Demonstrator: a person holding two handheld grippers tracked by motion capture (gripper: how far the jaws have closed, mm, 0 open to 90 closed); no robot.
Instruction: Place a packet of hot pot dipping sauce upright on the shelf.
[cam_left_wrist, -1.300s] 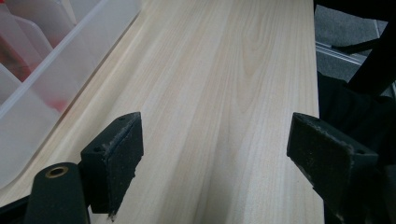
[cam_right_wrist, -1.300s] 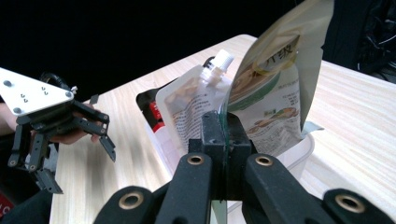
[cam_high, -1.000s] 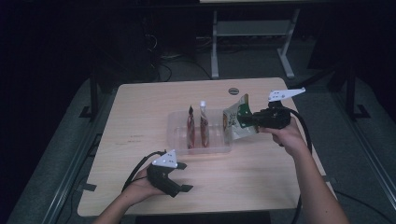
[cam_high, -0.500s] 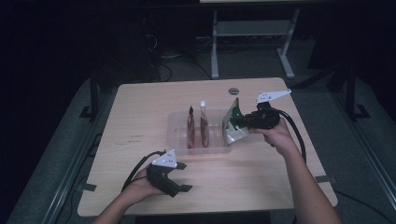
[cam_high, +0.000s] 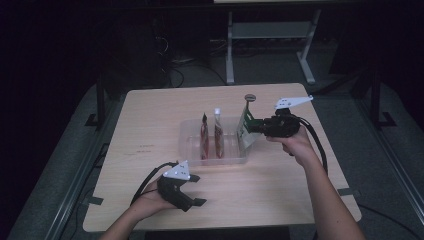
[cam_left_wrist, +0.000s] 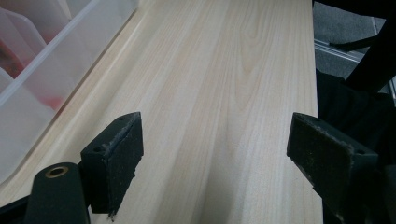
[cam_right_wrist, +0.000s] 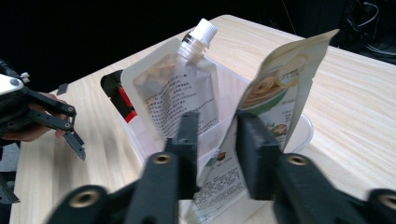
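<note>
The right tongs (cam_right_wrist: 212, 154) have just been opening; their jaws stand a little apart on either side of the green-and-white snack pouch (cam_right_wrist: 275, 98), whose lower edge sits in the clear plastic bin (cam_high: 192, 145) at its right end. Whether the pads press on it cannot be told. A spouted pouch (cam_right_wrist: 180, 93) stands just beside it. The left tongs (cam_left_wrist: 215, 154) rest wide open and empty on the bench (cam_left_wrist: 233, 70), near the bin.

Left gripper (cam_left_wrist: 215, 149) jaws spread wide over bare wooden surface (cam_left_wrist: 233, 93). Nothing between them. Clear plastic bin (cam_left_wrist: 56, 60) at upper left.
</note>
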